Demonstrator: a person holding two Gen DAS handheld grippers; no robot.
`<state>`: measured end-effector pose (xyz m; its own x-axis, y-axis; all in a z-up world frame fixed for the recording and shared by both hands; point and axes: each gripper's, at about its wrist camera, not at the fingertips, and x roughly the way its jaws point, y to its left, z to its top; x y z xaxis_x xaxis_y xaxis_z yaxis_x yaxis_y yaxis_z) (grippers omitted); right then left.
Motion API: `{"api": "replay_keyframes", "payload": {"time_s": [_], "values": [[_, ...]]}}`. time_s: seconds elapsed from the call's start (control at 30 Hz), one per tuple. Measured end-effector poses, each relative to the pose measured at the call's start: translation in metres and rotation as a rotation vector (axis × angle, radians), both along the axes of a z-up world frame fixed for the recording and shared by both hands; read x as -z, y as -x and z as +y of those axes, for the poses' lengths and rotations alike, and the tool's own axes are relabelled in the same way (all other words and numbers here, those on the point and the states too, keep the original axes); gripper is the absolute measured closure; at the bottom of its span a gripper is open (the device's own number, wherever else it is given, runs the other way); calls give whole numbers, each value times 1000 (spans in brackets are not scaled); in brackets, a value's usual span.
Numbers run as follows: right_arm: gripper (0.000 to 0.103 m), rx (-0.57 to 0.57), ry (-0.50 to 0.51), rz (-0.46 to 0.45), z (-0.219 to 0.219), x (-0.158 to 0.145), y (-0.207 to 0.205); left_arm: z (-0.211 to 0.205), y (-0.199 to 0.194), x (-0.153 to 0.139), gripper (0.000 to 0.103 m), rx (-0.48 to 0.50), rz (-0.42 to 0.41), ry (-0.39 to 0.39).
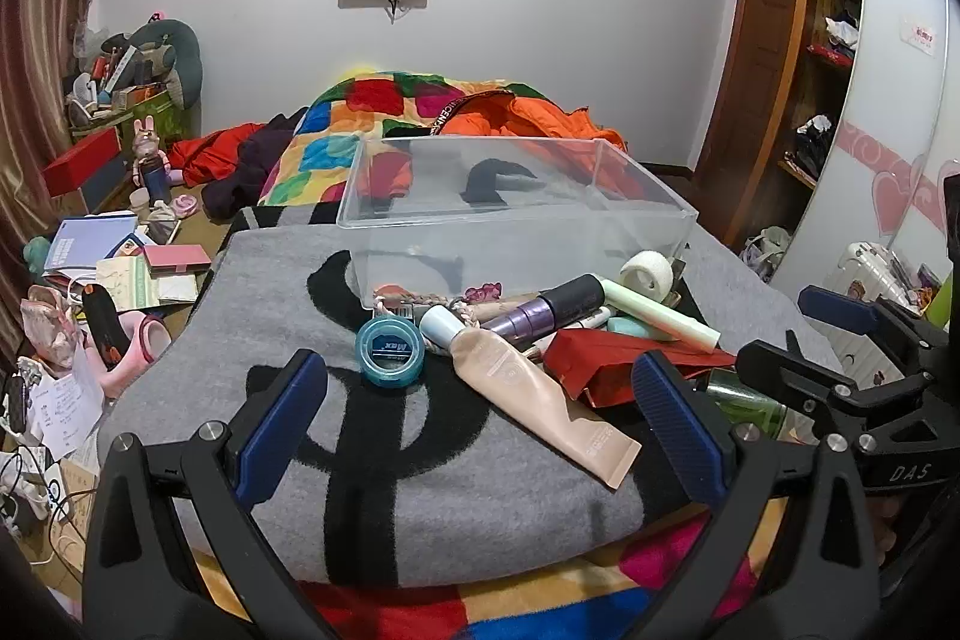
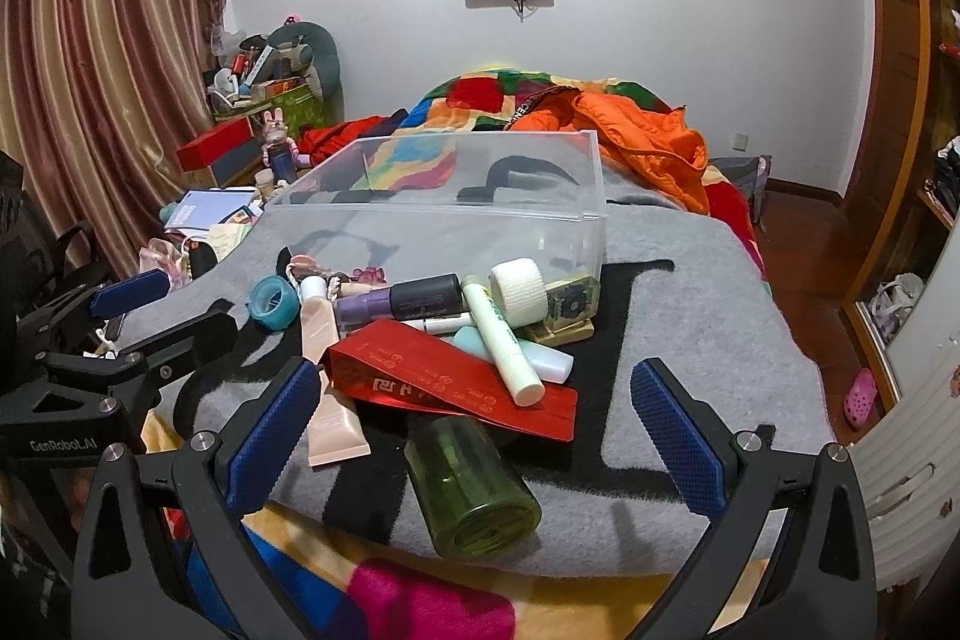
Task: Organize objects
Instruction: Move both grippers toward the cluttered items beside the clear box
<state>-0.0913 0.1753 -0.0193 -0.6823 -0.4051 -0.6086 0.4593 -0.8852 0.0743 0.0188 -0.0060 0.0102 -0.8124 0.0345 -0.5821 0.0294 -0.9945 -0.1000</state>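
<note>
Clutter for sorting lies heaped on a grey blanket point(image 1: 180, 400) with black lettering, just in front of a clear plastic bin point(image 1: 516, 214) that stands upright on the same blanket.

Left wrist view: left gripper point(image 1: 480, 418) hovers low over the near edge of the blanket, jaws spread fully wide, nothing between the blue pads. Blue tape roll point(image 1: 390, 349) lies flat, apart from the pads. Beige tube point(image 1: 540, 394) lies diagonally, its white cap toward the bin, its crimped end toward the camera. Purple bottle point(image 1: 540, 310) with a dark cap lies across the heap; pale green stick point(image 1: 660, 310) rests on a red packet point(image 1: 606, 358). White ribbed cap point(image 1: 645, 271) sits by the bin's near right corner. Right gripper point(image 1: 840, 340) shows at the right edge, jaws apart, holding nothing.

Right wrist view: right gripper point(image 2: 480, 430) hangs over the heap, jaws at full spread, empty. Green translucent bottle point(image 2: 474, 490) lies on its side between the pads but touches neither; its far end is tucked under the red packet point(image 2: 450, 376). Pale green stick point(image 2: 504, 340) lies across that packet. Beige tube point(image 2: 330, 400) lies just beside the left-hand pad; contact cannot be told. Bin point(image 2: 450, 202) holds no visible items. Left gripper point(image 2: 150, 316) shows at the left edge, open and empty.
</note>
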Motion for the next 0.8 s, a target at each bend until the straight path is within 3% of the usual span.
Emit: {"api": "replay_keyframes", "payload": {"time_s": [0.8], "values": [[0,-5,-3,-13,-3,2,0,-3,-2,2,0,0,-8,-31]]}}
